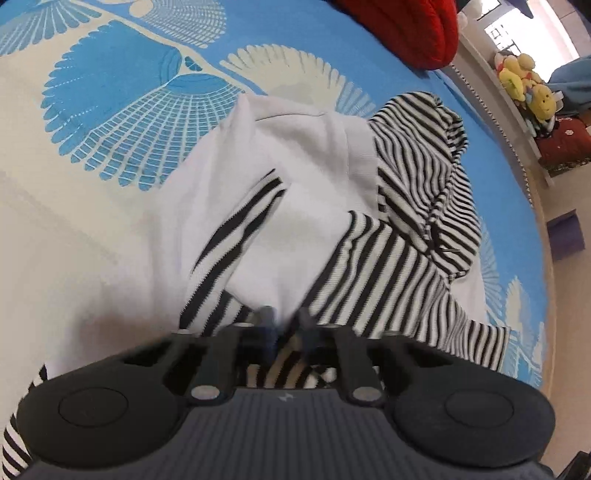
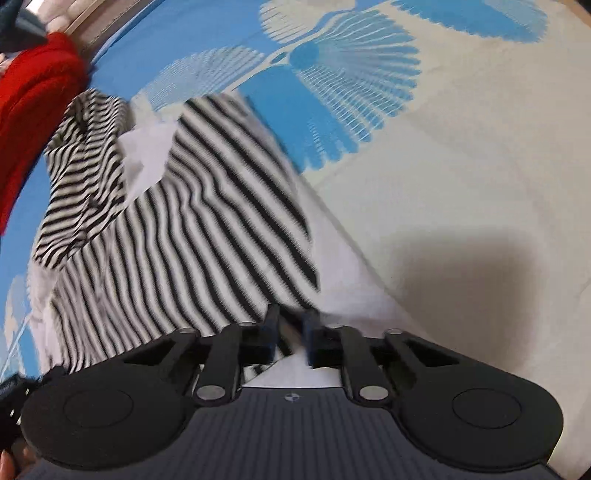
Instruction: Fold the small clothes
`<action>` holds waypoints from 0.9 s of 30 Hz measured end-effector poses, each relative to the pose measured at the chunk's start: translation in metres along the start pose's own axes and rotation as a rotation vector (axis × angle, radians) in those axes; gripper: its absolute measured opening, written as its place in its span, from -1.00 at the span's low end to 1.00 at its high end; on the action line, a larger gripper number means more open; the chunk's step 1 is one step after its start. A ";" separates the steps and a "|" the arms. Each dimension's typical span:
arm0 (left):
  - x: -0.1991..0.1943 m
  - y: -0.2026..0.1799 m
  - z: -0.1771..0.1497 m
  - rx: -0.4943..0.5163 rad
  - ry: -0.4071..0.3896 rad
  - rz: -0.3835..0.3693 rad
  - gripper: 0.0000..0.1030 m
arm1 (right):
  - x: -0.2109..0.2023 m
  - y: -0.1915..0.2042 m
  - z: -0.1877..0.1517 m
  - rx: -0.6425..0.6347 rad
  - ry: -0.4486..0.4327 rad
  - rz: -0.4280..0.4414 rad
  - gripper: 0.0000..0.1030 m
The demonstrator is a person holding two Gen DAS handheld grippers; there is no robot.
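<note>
Nearest to my left camera is the black left gripper (image 1: 286, 325), and I see its two dark fingers drawn close together with black-and-white striped cloth pinched between them. This cloth belongs to the small black-and-white striped knit garment with white panels (image 1: 306, 206), which spreads away from the fingers, rumpled, on the blue and cream bedspread with a fan-shaped feather print (image 1: 122, 99). A striped sleeve runs up and to the left of the fingers, a white part lies straight ahead of them, and a striped hood-like bunch sits further ahead on the right side. Beyond the garment, far ahead and to the right, a red knitted fabric (image 1: 399, 26) lies at the edge of the bedspread, and yellow plush toys (image 1: 524, 81) sit on a white shelf (image 1: 491, 81) past it.

In my right camera, the black right gripper (image 2: 291, 328) is also clenched, its fingers nearly meeting over the edge of the same garment, where the stripes and a white layer come together. The picture is blurred here, so I cannot say which layer the pads hold. The striped body stretches ahead and to the left of these fingers. To their right the cream cloth carries a dark shadow. A fingertip shows at the lower left corner.
</note>
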State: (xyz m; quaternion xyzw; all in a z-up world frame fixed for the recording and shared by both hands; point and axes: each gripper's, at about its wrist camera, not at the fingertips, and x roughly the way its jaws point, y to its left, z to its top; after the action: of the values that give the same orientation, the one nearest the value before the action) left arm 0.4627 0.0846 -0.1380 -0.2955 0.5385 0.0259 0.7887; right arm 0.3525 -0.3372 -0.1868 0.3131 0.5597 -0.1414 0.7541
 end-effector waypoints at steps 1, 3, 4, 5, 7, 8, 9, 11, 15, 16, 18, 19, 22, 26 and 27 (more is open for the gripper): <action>-0.005 -0.004 -0.001 0.014 -0.014 0.003 -0.88 | -0.002 -0.001 0.002 0.003 -0.018 -0.019 -0.93; -0.022 -0.016 -0.004 0.080 -0.061 0.017 -0.89 | -0.002 0.000 0.008 -0.004 -0.049 -0.070 -0.91; -0.032 -0.021 -0.006 0.095 -0.077 0.018 -0.90 | -0.003 0.000 0.011 -0.007 -0.070 -0.109 -0.89; -0.043 -0.025 -0.009 0.096 -0.087 0.014 -0.90 | -0.005 -0.002 0.012 0.006 -0.085 -0.131 -0.89; -0.068 -0.032 -0.015 0.107 -0.113 0.005 -0.90 | -0.011 -0.010 0.015 0.061 -0.096 -0.124 -0.85; -0.080 -0.033 -0.019 0.117 -0.137 0.015 -0.90 | -0.018 -0.009 0.015 0.072 -0.117 -0.095 -0.80; -0.089 -0.033 -0.023 0.130 -0.161 0.031 -0.90 | -0.024 -0.005 0.015 0.062 -0.138 -0.066 -0.80; -0.092 -0.029 -0.031 0.143 -0.152 0.106 -0.89 | -0.035 0.007 0.013 0.009 -0.160 -0.007 -0.75; -0.071 0.001 -0.031 0.024 0.022 0.163 -0.83 | -0.041 0.019 0.000 -0.034 -0.109 0.071 -0.36; -0.074 0.004 -0.029 0.011 0.012 0.164 -0.76 | -0.037 0.019 -0.004 -0.025 -0.079 0.082 -0.35; -0.082 0.003 -0.023 0.034 -0.046 0.169 -0.59 | -0.025 0.017 -0.010 -0.001 -0.005 0.093 -0.34; -0.085 0.003 -0.020 0.049 -0.065 0.168 -0.47 | -0.019 0.014 -0.013 0.023 0.028 0.093 -0.34; -0.082 0.008 -0.013 0.031 -0.056 0.153 -0.44 | -0.010 0.004 -0.021 0.116 0.105 0.071 -0.30; -0.076 0.010 -0.008 0.032 -0.035 0.168 -0.44 | -0.006 -0.008 -0.024 0.178 0.113 0.058 -0.22; -0.075 0.009 -0.008 0.042 -0.034 0.164 -0.44 | -0.007 -0.008 -0.023 0.193 0.100 0.057 -0.22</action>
State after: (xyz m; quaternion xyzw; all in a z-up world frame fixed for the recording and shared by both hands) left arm 0.4219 0.1089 -0.0793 -0.2335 0.5480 0.0840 0.7988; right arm 0.3281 -0.3303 -0.1868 0.4066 0.5715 -0.1572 0.6953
